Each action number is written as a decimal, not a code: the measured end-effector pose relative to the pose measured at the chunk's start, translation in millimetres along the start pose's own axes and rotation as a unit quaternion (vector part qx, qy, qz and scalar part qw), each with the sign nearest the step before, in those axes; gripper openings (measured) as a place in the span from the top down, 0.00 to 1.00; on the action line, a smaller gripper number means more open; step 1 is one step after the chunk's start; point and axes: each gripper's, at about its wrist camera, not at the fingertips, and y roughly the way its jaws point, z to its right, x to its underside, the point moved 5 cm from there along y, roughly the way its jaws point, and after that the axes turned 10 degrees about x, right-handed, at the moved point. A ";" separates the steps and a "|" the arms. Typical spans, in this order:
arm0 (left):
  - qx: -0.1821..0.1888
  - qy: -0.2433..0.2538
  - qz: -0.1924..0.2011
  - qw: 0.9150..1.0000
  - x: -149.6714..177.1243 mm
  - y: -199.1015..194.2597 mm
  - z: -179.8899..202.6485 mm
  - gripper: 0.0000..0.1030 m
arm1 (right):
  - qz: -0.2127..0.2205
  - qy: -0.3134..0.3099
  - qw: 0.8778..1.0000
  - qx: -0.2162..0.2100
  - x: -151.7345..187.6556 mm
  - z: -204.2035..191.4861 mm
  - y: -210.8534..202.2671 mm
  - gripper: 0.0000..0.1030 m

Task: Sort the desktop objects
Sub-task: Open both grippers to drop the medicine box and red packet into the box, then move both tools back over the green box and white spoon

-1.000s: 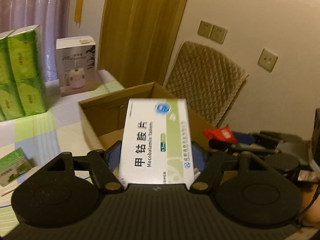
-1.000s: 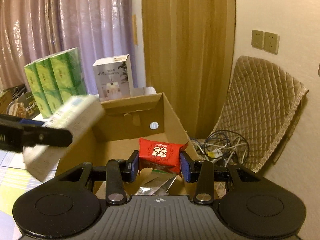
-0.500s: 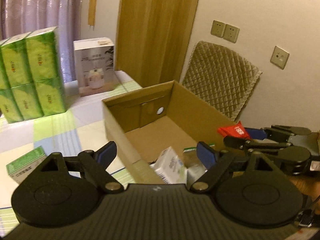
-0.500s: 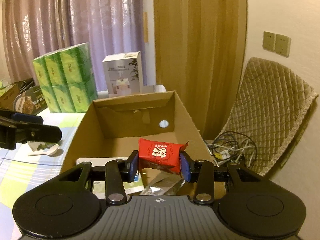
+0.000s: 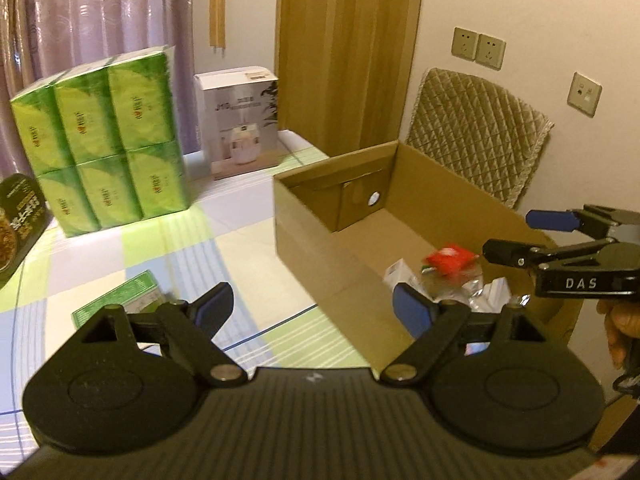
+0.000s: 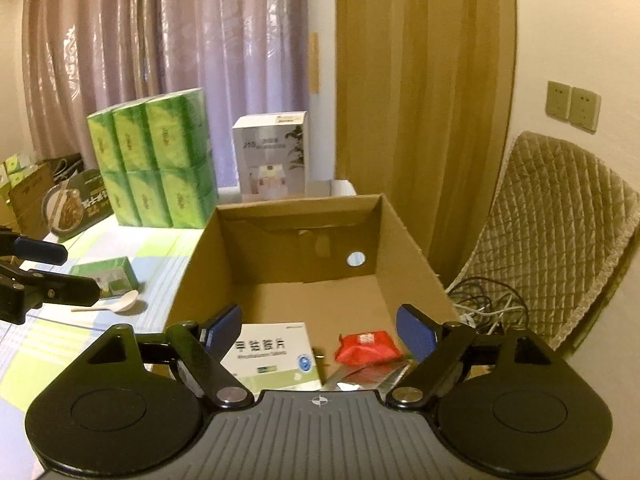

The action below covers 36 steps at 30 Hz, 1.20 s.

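Inventory, as we read it now.

**Done (in box)**
- Cardboard box (image 6: 404, 248), open top, on table edge nr the quilted chair (image 6: 560, 216).
- White/green medicine box (image 6: 276, 356): flat on box floor, near-left corner in right wrist view.
- Red packet (image 6: 366, 348): inside box, just beside the medicine box, lying on or against silver foil wrappers (image 6: 368, 376). In left wrist view it looks blurred (image 5: 450, 258), so we can't tell if it has fully settled.

**Left (on table, outside box)**
- Small green box (image 6: 106, 276), flat on the checked tablecloth (image 5: 200, 240).
- White spoon (image 6: 120, 304), just beside the green box.
- We judge these 2 the likely next picks. Green tissue multipack (image 5: 100, 140), white appliance carton (image 5: 240, 120) and dark food pack (image 6: 74, 208) stand further back; can't say whether they count as items to sort.
- Est. progress: partway, min. 2 small items to go.

**Fingers**
- Left gripper (image 5: 310, 306): spread wide, nothing between pads, touching nothing; hangs over table, beside box's near-left wall, w/ green box close on its left.
- Right gripper (image 6: 318, 330): spread wide, empty; red packet sits below and between the pads, apart from both. Hovers over box's near end.
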 end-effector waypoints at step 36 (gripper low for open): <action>-0.144 -0.018 -0.082 0.986 119.0 -87.2 -172.0 0.16 | -0.012 -0.144 0.972 -0.184 4.1 -208.6 7.8 0.11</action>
